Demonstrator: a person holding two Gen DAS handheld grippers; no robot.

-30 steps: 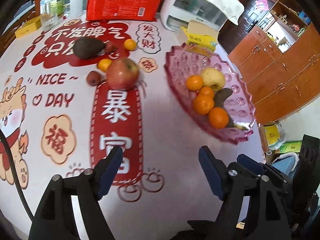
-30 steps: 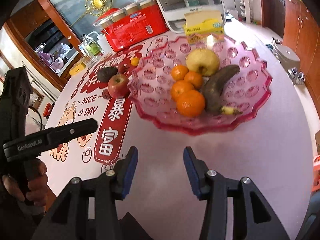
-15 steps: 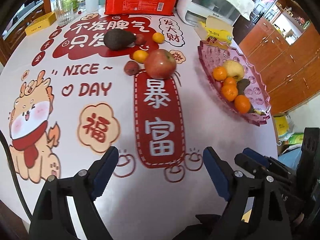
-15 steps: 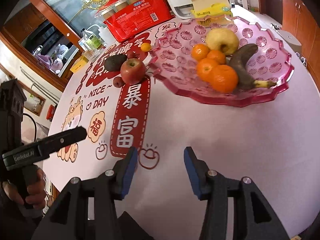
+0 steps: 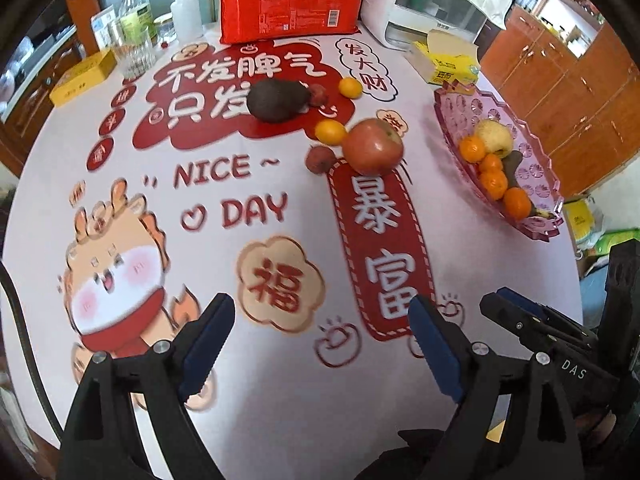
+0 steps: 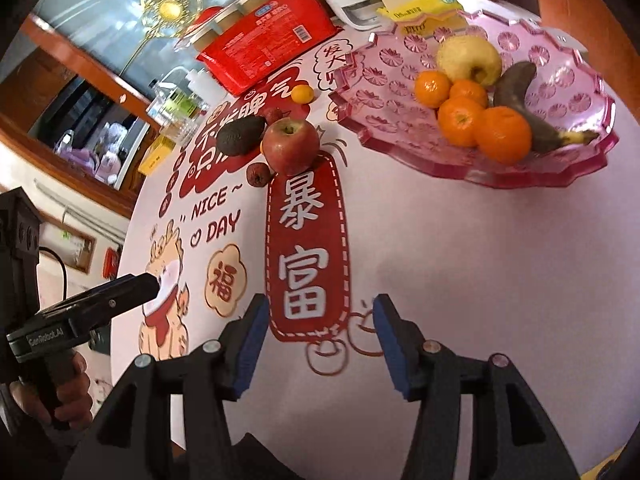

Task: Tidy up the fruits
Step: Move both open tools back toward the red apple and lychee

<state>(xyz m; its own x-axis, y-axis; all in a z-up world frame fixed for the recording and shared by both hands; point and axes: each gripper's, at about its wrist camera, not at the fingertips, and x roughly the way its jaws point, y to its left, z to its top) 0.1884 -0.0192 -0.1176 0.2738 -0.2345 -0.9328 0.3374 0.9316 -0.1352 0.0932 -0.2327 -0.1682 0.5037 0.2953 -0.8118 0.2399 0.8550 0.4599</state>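
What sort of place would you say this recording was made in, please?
Most likely a home dining room or kitchen area. A round table with a festive red-and-white printed cloth holds a pink plastic fruit tray, wooden cabinets line the wall, and a white countertop appliance stands at the back.

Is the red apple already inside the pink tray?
No, the red apple lies on the tablecloth, beside the pink tray.
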